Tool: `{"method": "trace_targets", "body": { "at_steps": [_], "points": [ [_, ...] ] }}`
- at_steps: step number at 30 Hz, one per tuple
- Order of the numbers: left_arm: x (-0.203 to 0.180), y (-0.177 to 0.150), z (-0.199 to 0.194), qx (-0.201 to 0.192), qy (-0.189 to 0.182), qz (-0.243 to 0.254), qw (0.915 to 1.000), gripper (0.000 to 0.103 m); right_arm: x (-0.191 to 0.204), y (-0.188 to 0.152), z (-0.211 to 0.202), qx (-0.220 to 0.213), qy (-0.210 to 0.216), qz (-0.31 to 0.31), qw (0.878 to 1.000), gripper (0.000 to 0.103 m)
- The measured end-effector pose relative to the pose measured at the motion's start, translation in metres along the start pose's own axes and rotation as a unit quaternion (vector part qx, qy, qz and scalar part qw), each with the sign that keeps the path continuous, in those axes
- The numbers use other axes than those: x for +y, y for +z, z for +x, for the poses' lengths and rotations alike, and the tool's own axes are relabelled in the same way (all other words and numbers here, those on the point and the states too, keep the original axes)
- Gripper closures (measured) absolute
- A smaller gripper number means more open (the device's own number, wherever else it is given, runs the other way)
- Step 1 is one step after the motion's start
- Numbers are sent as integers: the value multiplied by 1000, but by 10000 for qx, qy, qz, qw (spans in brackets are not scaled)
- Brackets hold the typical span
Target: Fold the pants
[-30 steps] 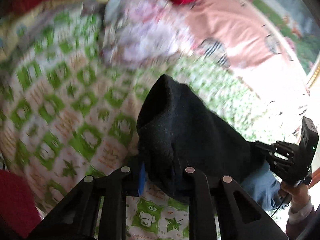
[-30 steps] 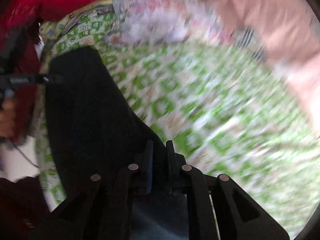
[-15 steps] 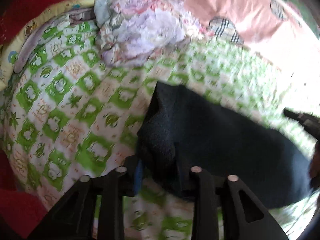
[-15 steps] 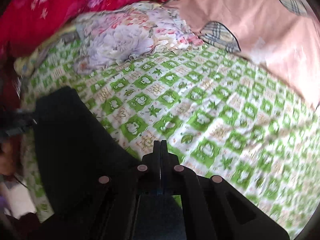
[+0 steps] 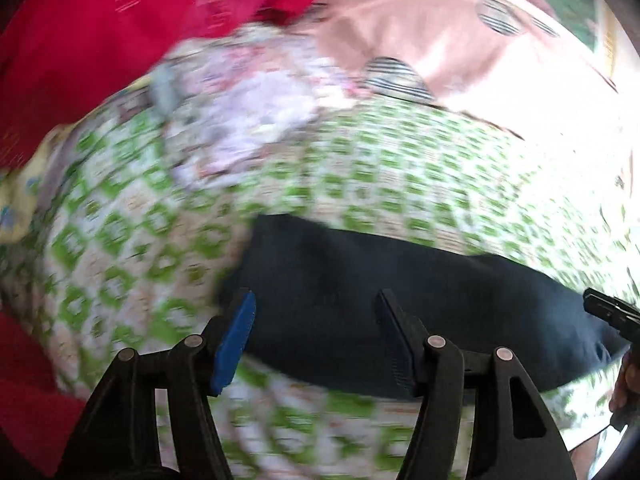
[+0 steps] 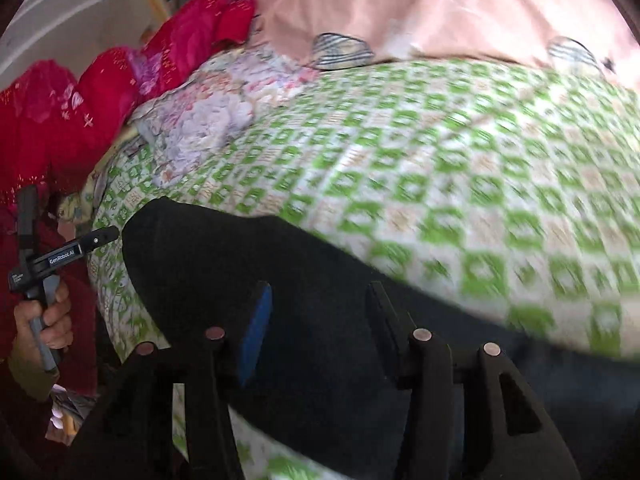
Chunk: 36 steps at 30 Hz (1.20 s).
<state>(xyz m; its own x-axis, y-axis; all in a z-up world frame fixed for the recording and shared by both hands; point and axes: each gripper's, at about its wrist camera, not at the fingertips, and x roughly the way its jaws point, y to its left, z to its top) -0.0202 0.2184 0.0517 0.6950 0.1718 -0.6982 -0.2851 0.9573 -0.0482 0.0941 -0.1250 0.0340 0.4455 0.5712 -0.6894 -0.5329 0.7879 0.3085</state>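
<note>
Pants: the dark pants point(image 5: 400, 300) lie folded in a long flat band across the near part of the bed, on the green-and-white checked sheet point(image 5: 132, 248). In my left view one short end sits just ahead of my fingers and the band runs off to the right; in my right view it runs from a rounded end at the left down under my fingers.

Left gripper: my left gripper point(image 5: 316, 300) hangs over the near end of the pants with its jaws opening. The blue pad point(image 5: 236, 340) and the black finger point(image 5: 394, 336) stand apart, and the cloth shows in the gap below them without being pinched.

Right gripper: my right gripper point(image 6: 318, 292) is over the other part of the pants, jaws opening too. Dark cloth fills the space between the fingers, but the pads do not press on it as far as I can judge; the picture is smeared here.

Other hand seen: in my right view my left hand point(image 6: 48, 320) holds its gripper handle at the far left edge, its tip close to the rounded end of the pants. In my left view the tip of the right gripper pokes in at the right edge.

Bed beyond: a crumpled floral cloth point(image 6: 204, 116) lies at the head of the sheet, a red blanket point(image 6: 68, 112) to its left, and a pink cover point(image 5: 420, 36) with striped patches to the right.
</note>
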Motion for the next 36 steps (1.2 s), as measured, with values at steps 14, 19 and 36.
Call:
{"method": "trace_targets", "body": {
  "at_steps": [14,19,36],
  "points": [
    [-188,-4,21,442,-1519,1809,9707,35,-81,-79,-111,-723,-873,1519,9819,53],
    [-243,-7,24,631,-2101,2387,9460,32,-101,-106,-135,-846,-1046,1989,9707,46],
    [-399,3,56,1507,-3284,3609,8597,28,-160,-137,-151,-1682,-852,3569,9149,44]
  ]
}}
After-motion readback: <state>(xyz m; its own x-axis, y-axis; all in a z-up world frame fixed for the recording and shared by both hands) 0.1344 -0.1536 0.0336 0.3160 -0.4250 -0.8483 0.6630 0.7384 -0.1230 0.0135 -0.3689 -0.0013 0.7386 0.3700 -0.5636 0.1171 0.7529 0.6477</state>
